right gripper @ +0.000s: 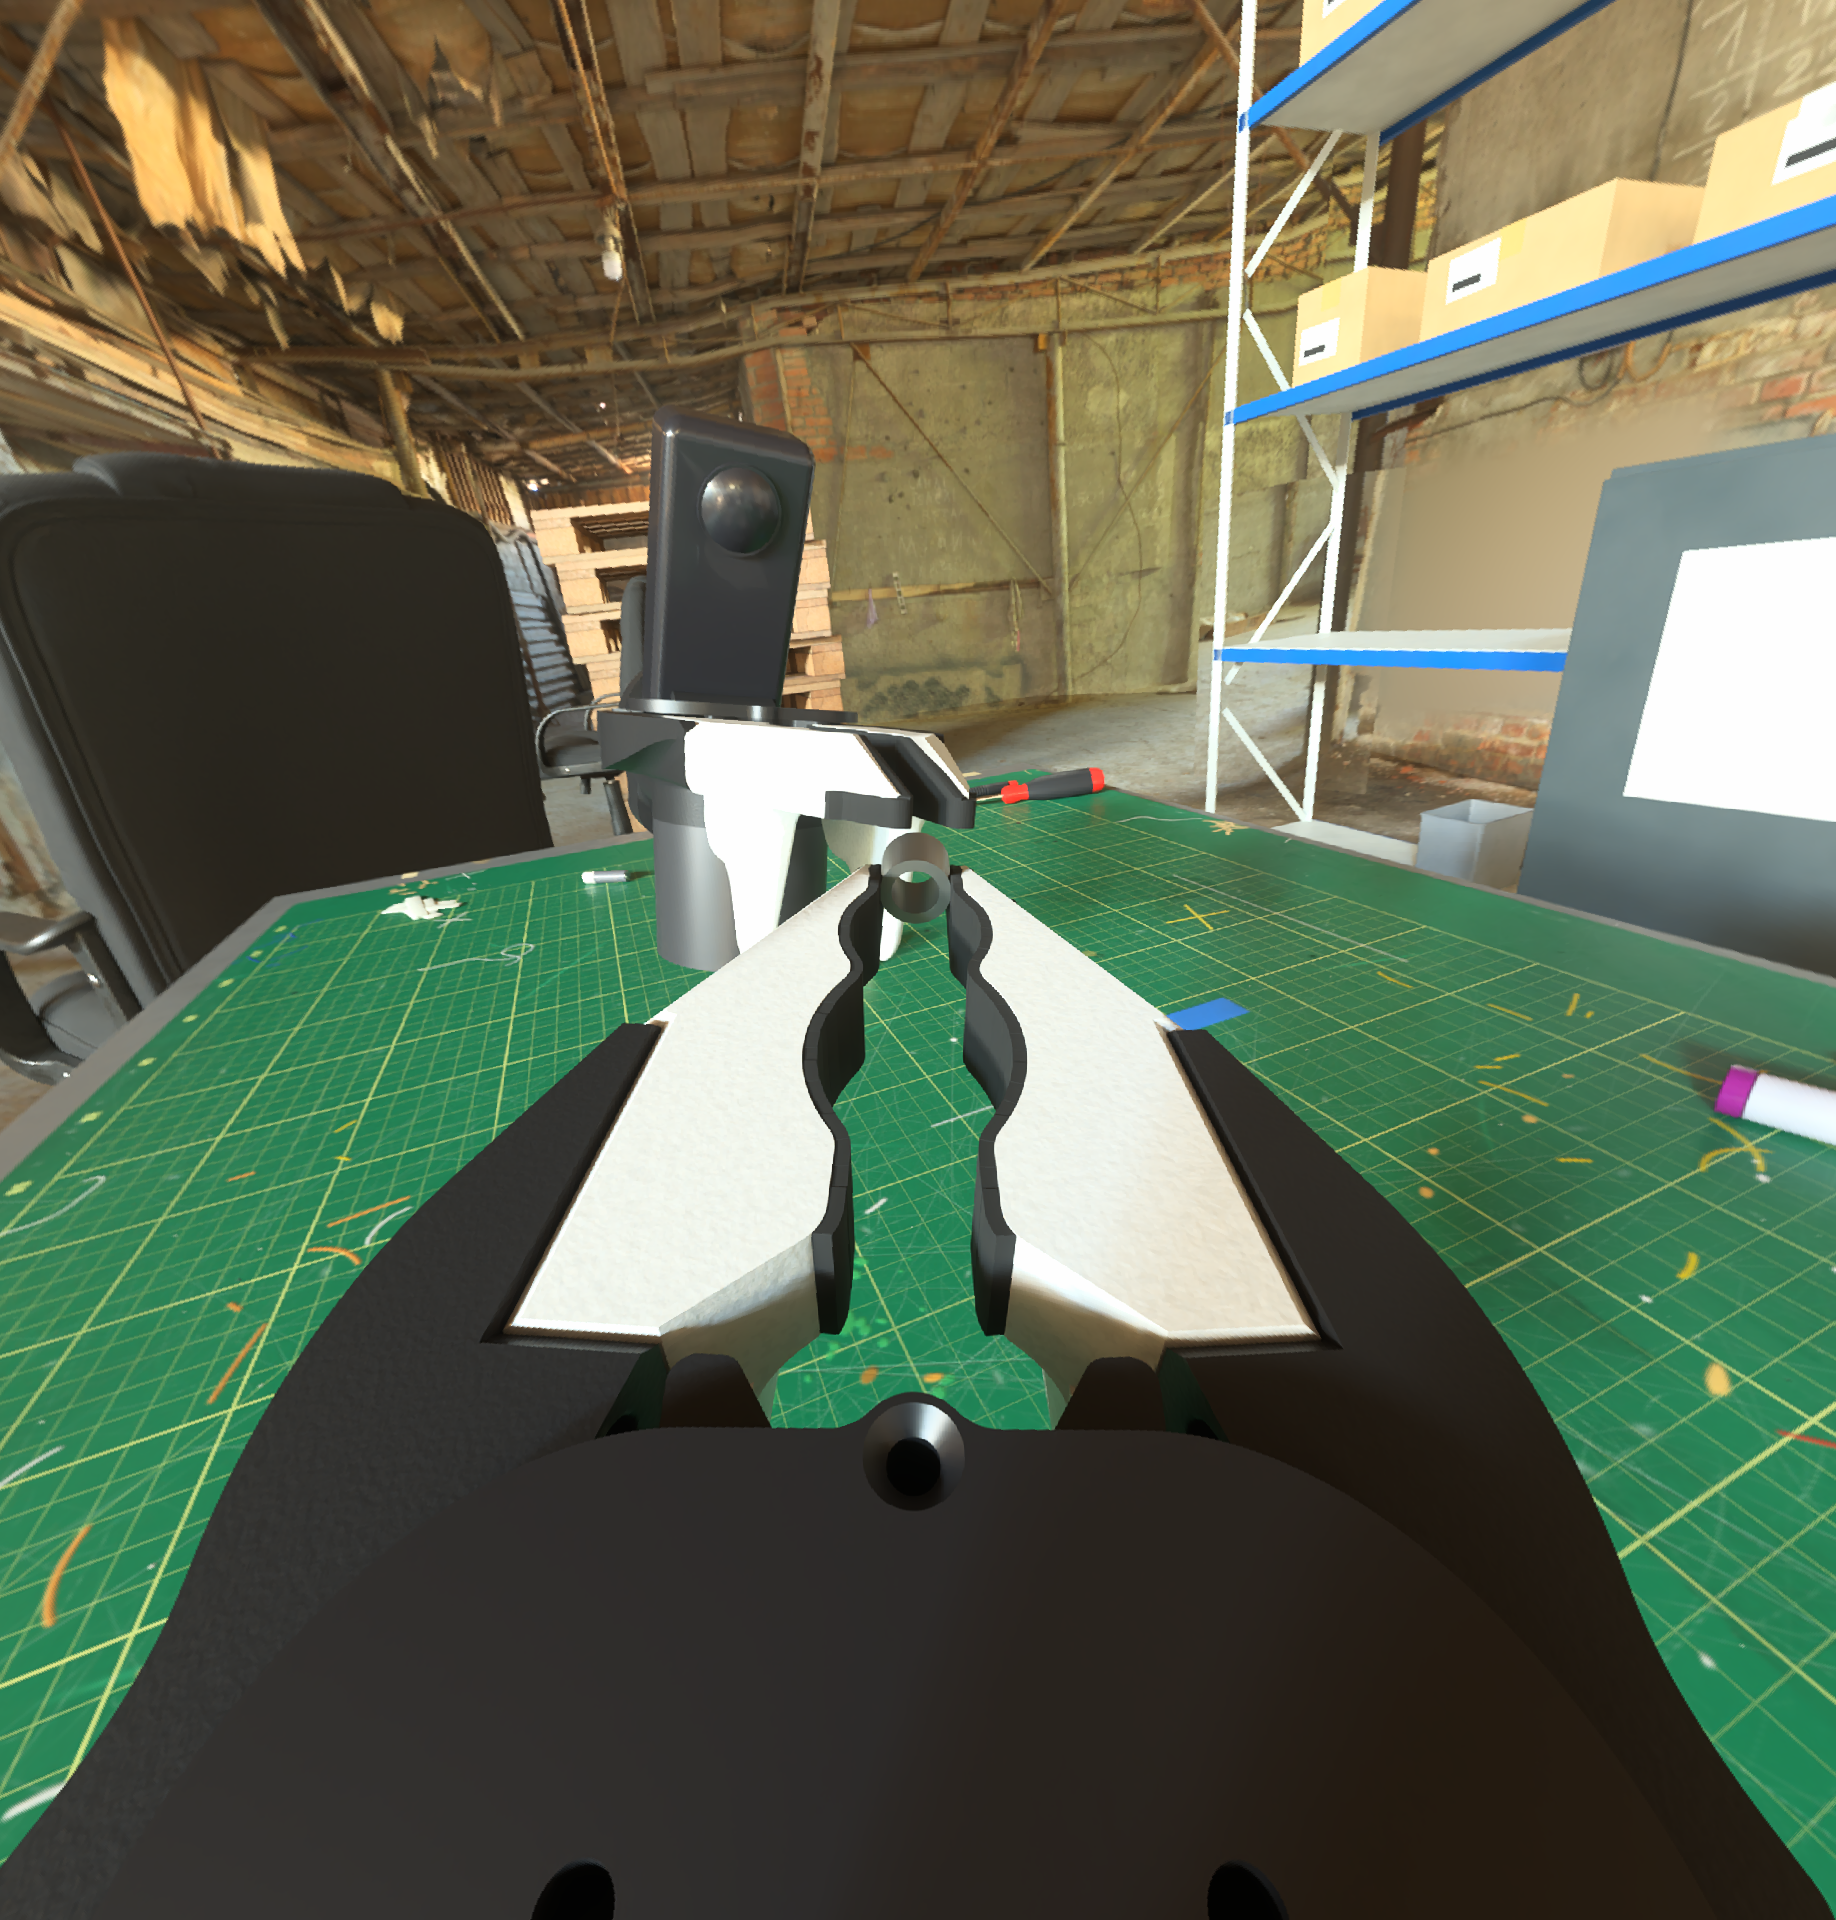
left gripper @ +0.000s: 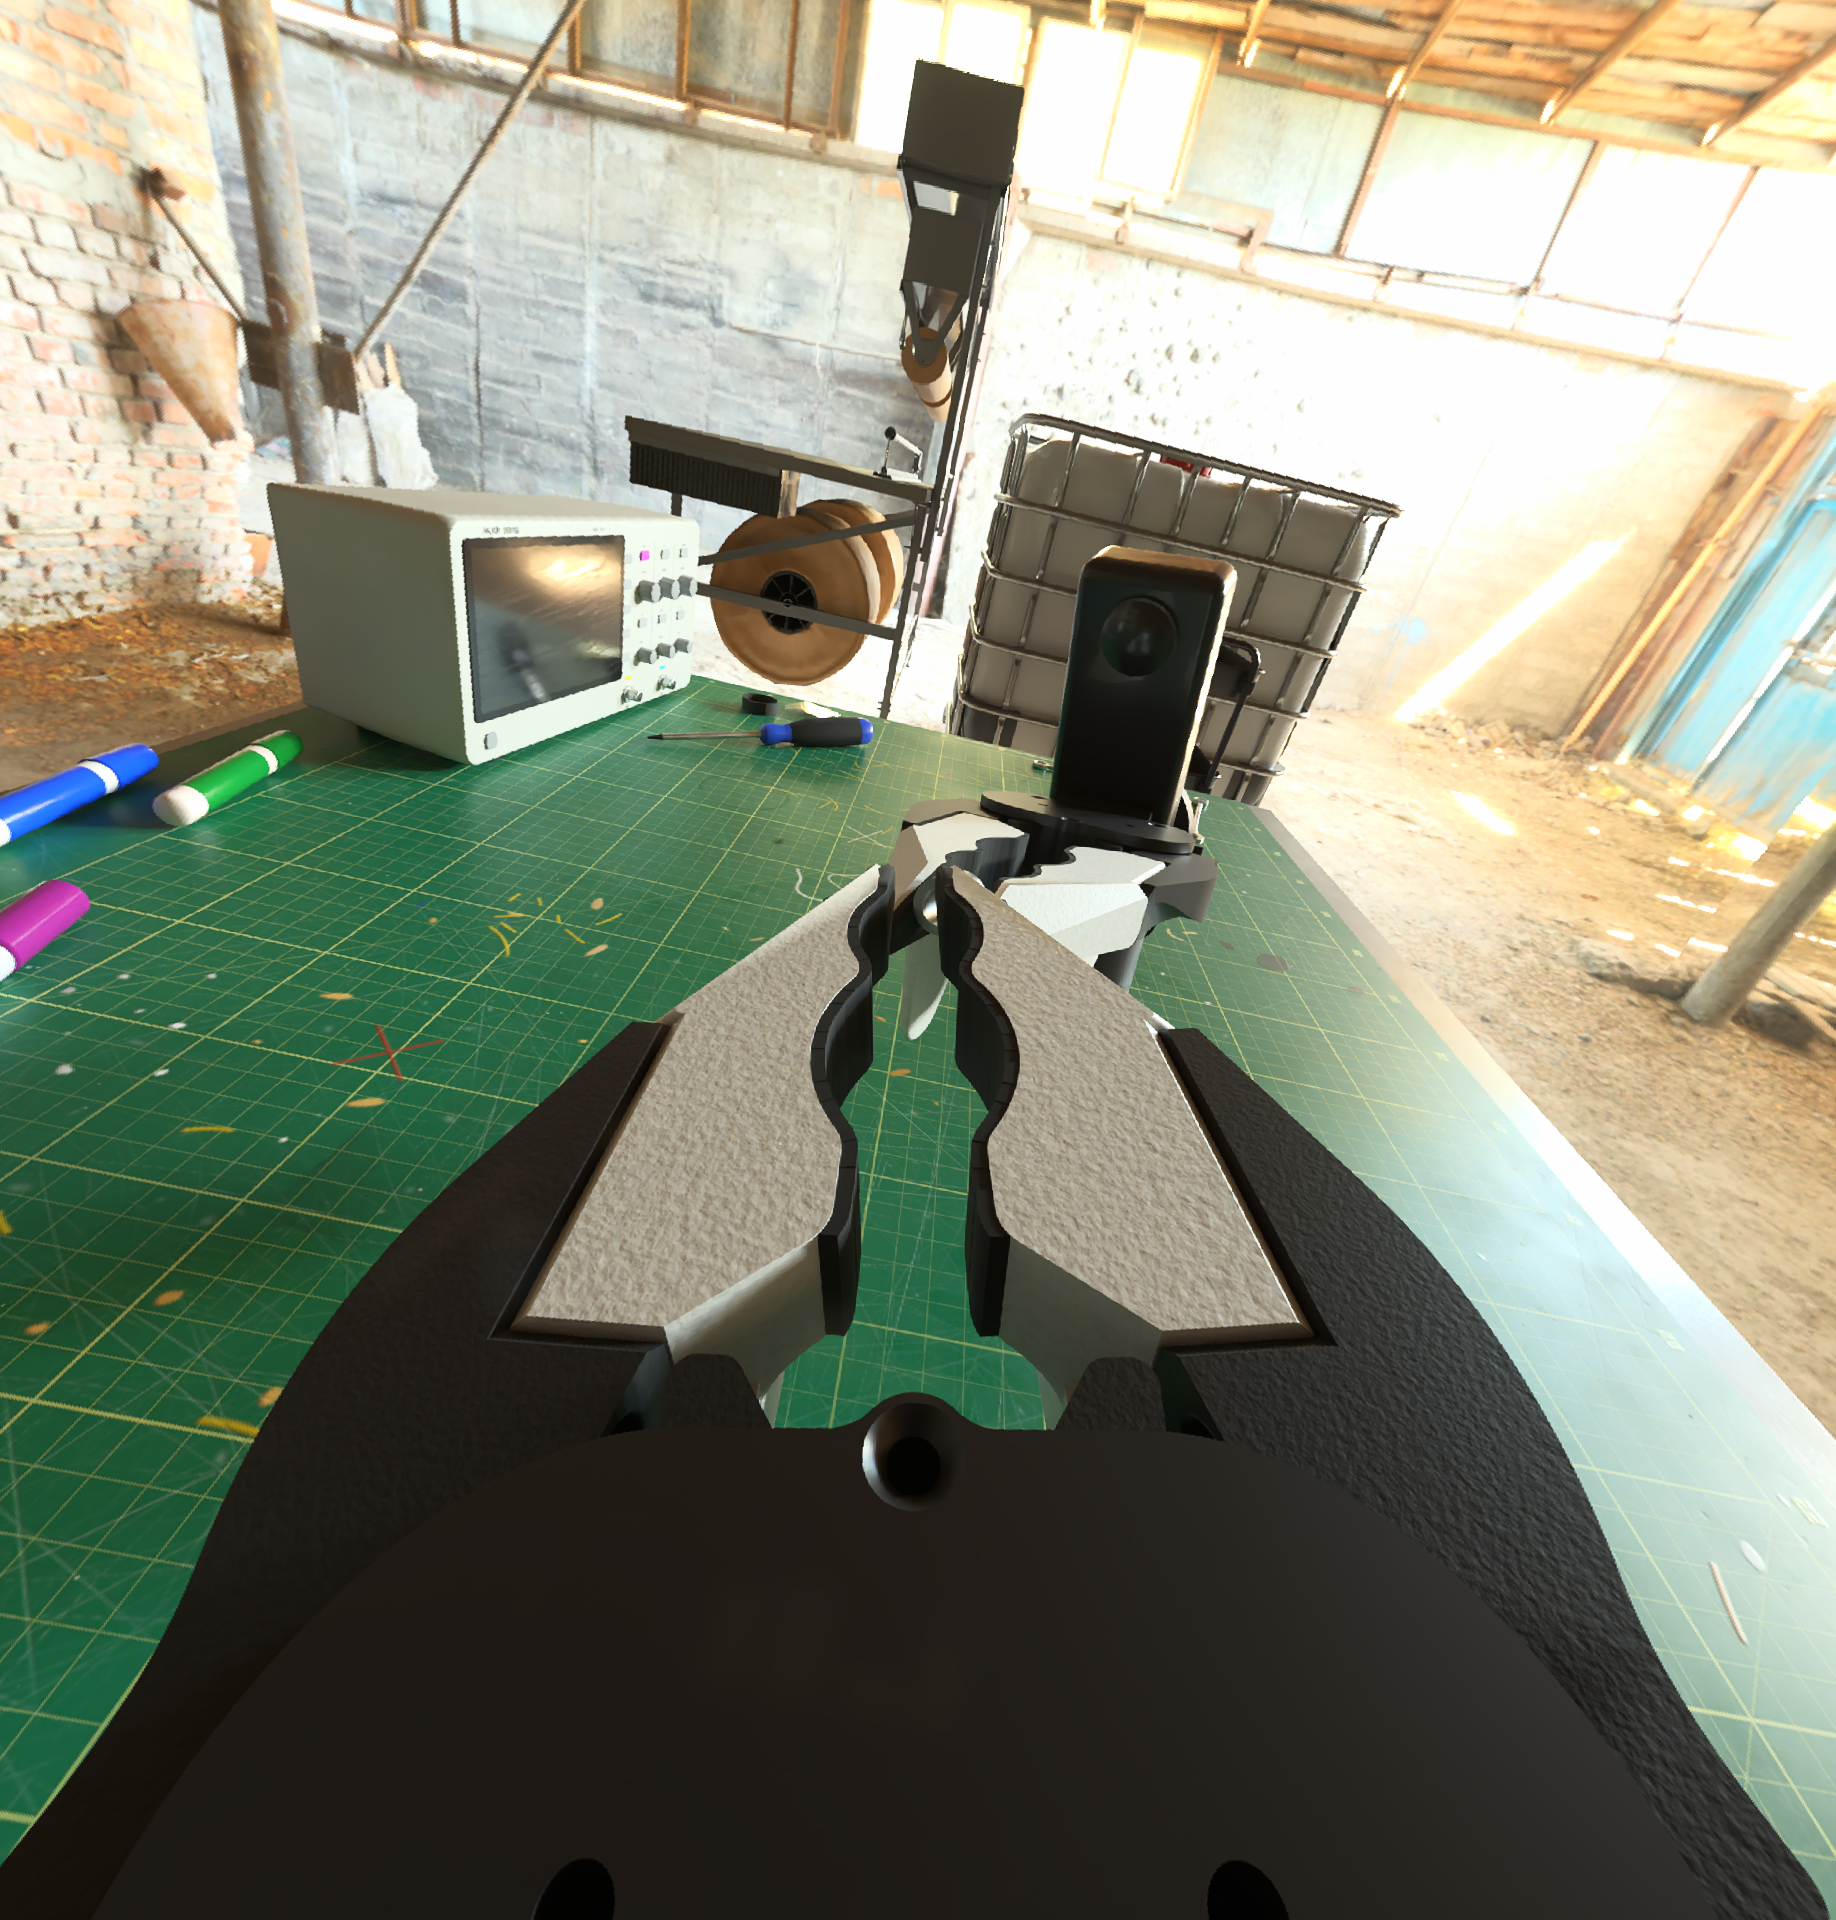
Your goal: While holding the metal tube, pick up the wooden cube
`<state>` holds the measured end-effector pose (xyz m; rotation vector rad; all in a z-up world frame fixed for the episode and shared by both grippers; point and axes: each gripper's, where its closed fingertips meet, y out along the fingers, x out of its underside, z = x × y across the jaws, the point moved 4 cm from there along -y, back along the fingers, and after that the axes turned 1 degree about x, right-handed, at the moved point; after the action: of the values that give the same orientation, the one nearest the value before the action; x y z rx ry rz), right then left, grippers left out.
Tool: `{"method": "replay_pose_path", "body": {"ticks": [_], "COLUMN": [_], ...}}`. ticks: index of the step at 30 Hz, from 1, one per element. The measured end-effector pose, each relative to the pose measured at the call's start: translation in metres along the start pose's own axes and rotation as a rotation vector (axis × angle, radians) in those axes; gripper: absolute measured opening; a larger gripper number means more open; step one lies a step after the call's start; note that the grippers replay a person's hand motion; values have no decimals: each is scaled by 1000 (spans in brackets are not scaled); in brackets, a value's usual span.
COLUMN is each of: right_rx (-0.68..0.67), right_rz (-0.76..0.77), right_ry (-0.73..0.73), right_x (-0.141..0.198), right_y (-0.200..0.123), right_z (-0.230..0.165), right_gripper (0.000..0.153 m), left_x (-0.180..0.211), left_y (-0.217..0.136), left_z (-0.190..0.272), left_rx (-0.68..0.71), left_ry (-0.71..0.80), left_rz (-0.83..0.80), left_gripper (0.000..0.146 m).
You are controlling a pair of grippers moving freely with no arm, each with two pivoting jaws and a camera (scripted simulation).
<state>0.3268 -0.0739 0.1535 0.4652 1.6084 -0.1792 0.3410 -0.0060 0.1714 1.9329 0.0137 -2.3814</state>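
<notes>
The metal tube (right gripper: 915, 885) is a short grey cylinder, held open end toward me between the tips of my right gripper (right gripper: 915, 896), a little above the green mat (right gripper: 478, 1039). My left gripper (left gripper: 912, 914) meets it from the opposite side, tips closed to the same narrow gap, with a bit of the tube (left gripper: 929, 914) between them. The two grippers face each other nose to nose: the right one (left gripper: 1039, 883) shows in the left wrist view, the left one (right gripper: 893, 800) in the right wrist view. No wooden cube shows in either view.
An oscilloscope (left gripper: 478, 623), a spool rack (left gripper: 800, 592), a blue screwdriver (left gripper: 815, 732) and blue (left gripper: 52, 800), green (left gripper: 228, 779) and purple (left gripper: 20, 935) markers lie left. A chair (right gripper: 239, 707), red screwdriver (right gripper: 1049, 784), marker (right gripper: 1797, 1107) and grey board (right gripper: 1724, 675) flank the other side.
</notes>
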Motion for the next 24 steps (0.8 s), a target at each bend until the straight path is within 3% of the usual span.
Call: {"method": "replay_pose_path", "body": {"ticks": [9, 13, 15, 18, 21, 24], "right_rx": [-2, 74, 121, 172, 180, 181], "right_rz": [-29, -13, -19, -44, -58, -104], "right_ry": [70, 57, 36, -8, -19, -60], "right_x": [6, 3, 3, 5, 9, 15], "right_y": [-1, -9, -12, -15, -14, -10], "right_z": [6, 19, 26, 32, 33, 31], "right_gripper": [11, 11, 11, 11, 11, 11], "left_x": [1, -21, -35, -50, -42, -18], "left_y": [-1, -19, -41, -98, -171, -231], "left_z": [-1, 3, -2, -25, -54, -79], "left_rx": [-48, -179, -312, -622, -902, -1061], "left_ry": [-11, 37, 77, 45, -145, -377], "left_rz": [-23, -48, -104, -264, -546, -840], "left_gripper": [8, 26, 28, 26, 29, 37]}}
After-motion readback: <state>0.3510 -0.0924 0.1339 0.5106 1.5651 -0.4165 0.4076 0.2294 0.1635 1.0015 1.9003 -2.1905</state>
